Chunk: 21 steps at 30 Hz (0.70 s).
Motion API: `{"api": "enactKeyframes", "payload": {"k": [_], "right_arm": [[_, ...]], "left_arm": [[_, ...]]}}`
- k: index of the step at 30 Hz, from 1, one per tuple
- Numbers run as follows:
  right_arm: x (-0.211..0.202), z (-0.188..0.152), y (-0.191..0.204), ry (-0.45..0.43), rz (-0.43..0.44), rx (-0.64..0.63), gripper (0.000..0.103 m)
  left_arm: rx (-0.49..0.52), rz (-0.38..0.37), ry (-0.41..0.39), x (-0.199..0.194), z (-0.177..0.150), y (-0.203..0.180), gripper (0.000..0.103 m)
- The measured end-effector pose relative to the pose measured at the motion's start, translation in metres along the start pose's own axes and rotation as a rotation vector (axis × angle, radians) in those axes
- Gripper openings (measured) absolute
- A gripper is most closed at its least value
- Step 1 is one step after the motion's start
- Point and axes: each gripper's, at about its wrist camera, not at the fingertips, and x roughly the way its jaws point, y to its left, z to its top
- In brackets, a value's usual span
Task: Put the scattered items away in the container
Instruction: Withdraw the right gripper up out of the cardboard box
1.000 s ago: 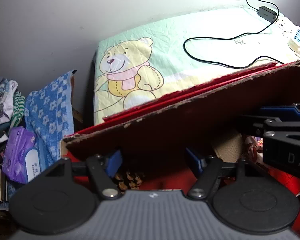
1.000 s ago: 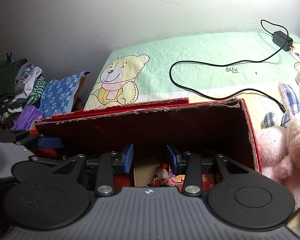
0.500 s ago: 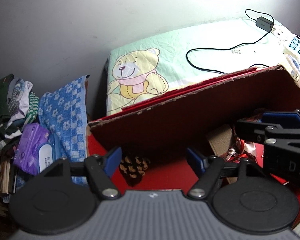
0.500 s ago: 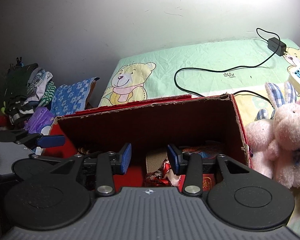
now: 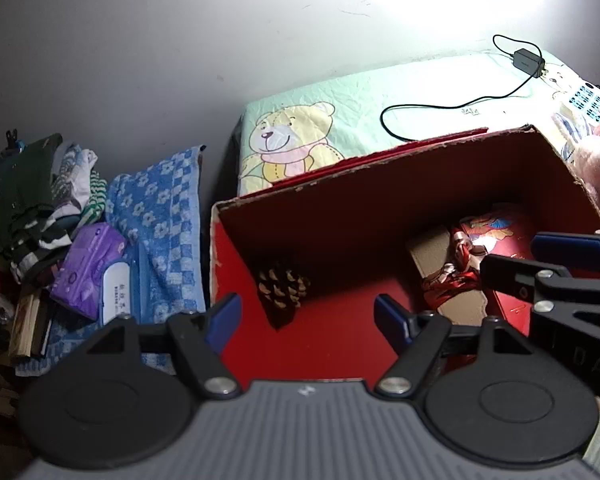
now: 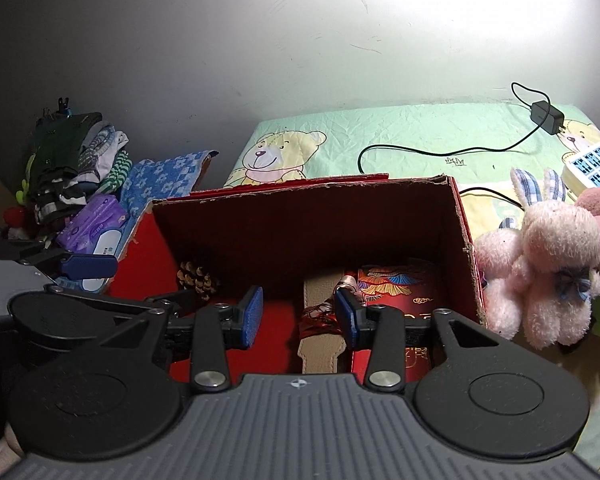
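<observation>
Left wrist view: the left gripper [image 5: 306, 322] is held over the near edge of the red box [image 5: 380, 184], jaws apart and empty. A pine cone [image 5: 282, 286] is seen at the box's near-left wall, just beyond the jaws. To the right, a tan strap [image 5: 432, 254], red ribbon [image 5: 454, 276] and a red packet [image 5: 496, 232] lie on the box floor. The right gripper's fingers [image 5: 572, 244] cross in from the right — nothing is seen between them.

Right wrist view: the right gripper [image 6: 298, 316] is poised above the box [image 6: 466, 240], jaws apart, empty. The strap [image 6: 320, 344] lies directly below, its long axis running near to far. A pink plush rabbit [image 6: 548, 264] sits on the bed just right of the box, outside it — judged the remaining scattered item. It lies right of the right jaws, so the right gripper is the nearer one; a rightward reach over the box wall would be called for.
</observation>
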Motion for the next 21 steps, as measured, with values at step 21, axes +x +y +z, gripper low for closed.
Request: {"api": "enactKeyframes", "payload": {"k": [21], "right_arm": [[-0.039,-0.022,-0.009,-0.032,0.1,-0.032,0.043]], "left_arm": [[-0.085,0.051,0.032,-0.037,-0.032,-0.018,0.077]]}}
